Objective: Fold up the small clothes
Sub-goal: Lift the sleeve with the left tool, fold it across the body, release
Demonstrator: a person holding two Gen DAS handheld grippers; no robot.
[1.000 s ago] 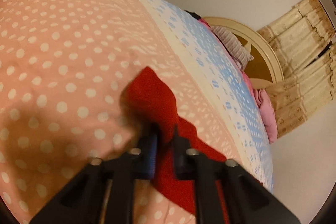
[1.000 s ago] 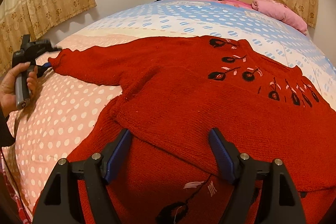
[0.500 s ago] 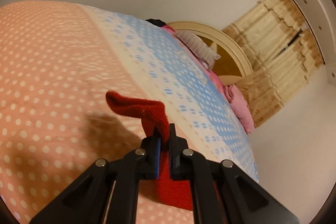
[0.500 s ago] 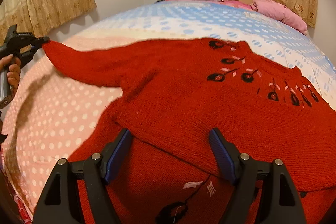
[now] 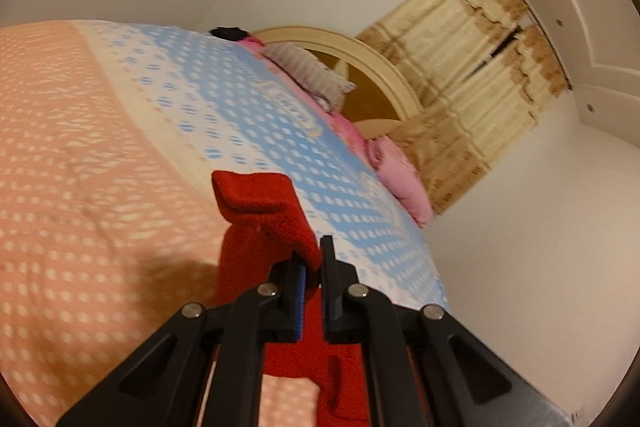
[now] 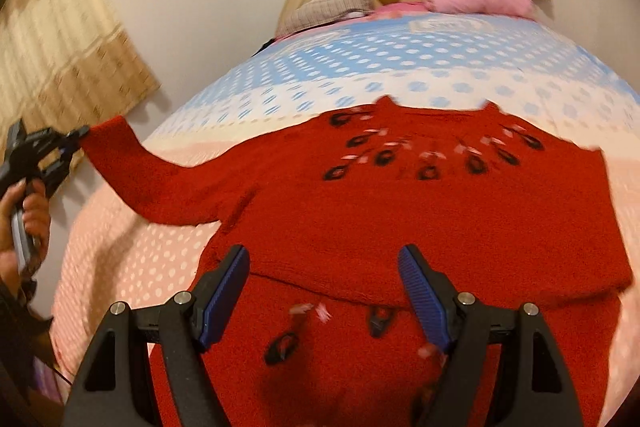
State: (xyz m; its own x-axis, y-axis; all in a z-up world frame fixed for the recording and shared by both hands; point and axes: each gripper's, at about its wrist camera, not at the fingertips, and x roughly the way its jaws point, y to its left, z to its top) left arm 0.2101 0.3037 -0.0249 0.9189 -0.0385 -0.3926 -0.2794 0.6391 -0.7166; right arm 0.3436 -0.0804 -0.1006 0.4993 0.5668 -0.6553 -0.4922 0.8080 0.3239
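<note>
The left claw (image 5: 314, 267) is clamped on the cuff of the red sweater's sleeve (image 6: 132, 167), holding it lifted clear of the bed (image 5: 80, 167), out at the sweater's left side. The right claw (image 6: 324, 287) stands wide with nothing between its pads, poised over the lower body of the red sweater (image 6: 400, 211), which lies spread across the bed's dotted cover.

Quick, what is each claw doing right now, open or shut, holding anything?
Left claw: shut on the red sweater's sleeve.
Right claw: open, holding nothing, above the sweater's body.
</note>
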